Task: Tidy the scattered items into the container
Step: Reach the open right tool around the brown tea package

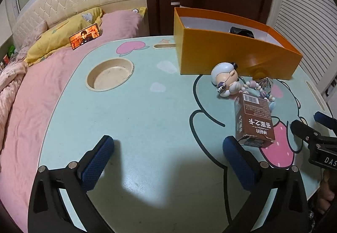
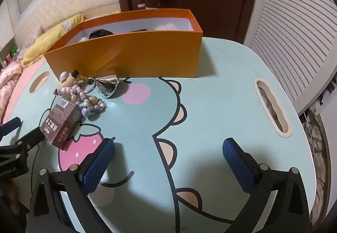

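An orange open box [image 1: 231,51] [image 2: 137,53] stands at the back of the mint cartoon table [image 1: 147,106], with a dark item [image 1: 241,32] inside. In front of it lie a small figurine [image 1: 226,80] [image 2: 68,80], a bead bracelet [image 1: 261,89] [image 2: 90,102], a shiny silver cone [image 2: 107,86] and a brown carton [image 1: 253,121] [image 2: 62,123]. My left gripper [image 1: 168,144] is open over bare tabletop; the carton sits just past its right fingertip. My right gripper [image 2: 168,143] is open and empty too, to the right of the carton.
A round cup recess [image 1: 109,74] is sunk into the table's left side, and a handle slot [image 2: 271,106] runs along its right edge. A pink bed with a phone [image 1: 85,36] lies to the left. A slatted door [image 2: 294,43] stands to the right.
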